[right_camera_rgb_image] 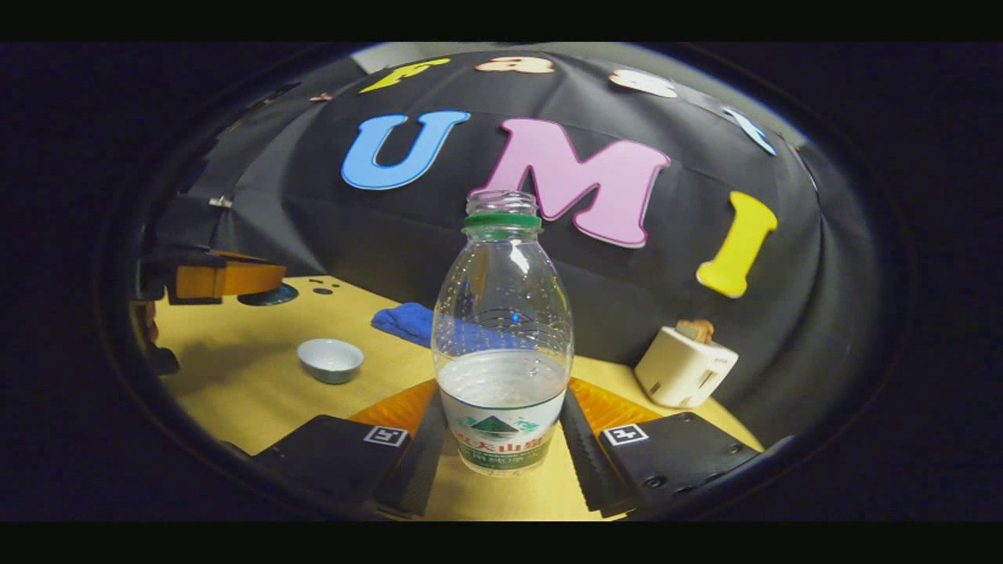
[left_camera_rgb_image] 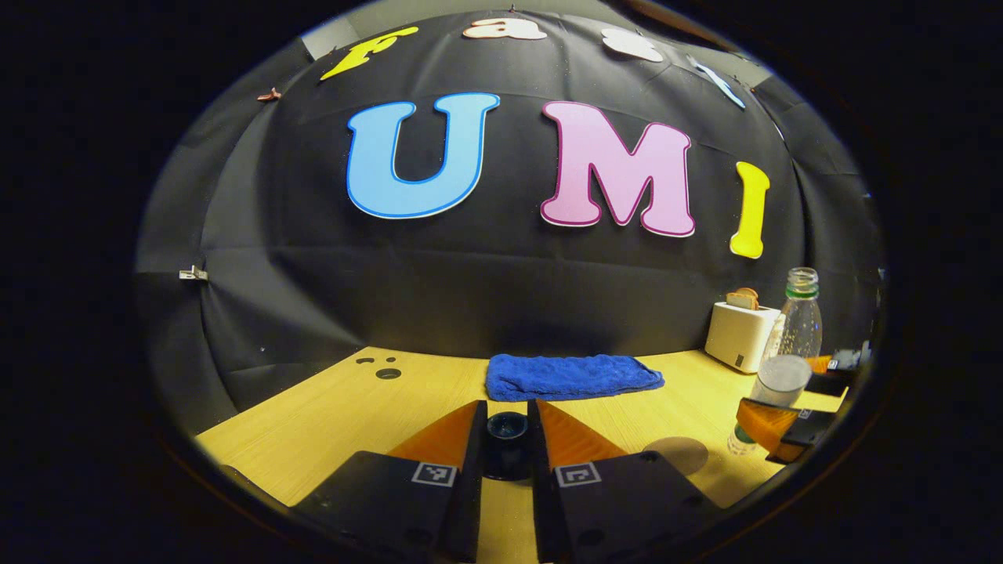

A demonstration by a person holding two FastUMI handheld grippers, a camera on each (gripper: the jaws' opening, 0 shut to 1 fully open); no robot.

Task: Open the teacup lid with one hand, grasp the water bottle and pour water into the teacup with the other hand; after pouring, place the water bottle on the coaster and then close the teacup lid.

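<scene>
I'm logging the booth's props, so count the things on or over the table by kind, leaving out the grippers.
Clear plastic water bottle: 1
Small white teacup: 1
Dark round teacup lid: 1
Blue folded cloth: 1
White toaster: 1
Round brown coaster: 1
Total: 6

You had a blue towel [left_camera_rgb_image: 573,376] lying folded flat on the wooden table [left_camera_rgb_image: 329,415], toward twelve o'clock by the black cloth wall [left_camera_rgb_image: 313,298]; in the right gripper view the same towel [right_camera_rgb_image: 403,321] sat at about eleven o'clock. A white toaster [left_camera_rgb_image: 740,335] with a slice of toast [left_camera_rgb_image: 743,298] poking up from its slot stood at roughly two o'clock on the table, also seen in the right gripper view [right_camera_rgb_image: 684,366]. A few dark round holes [left_camera_rgb_image: 387,373] marked the tabletop at about eleven o'clock.
</scene>
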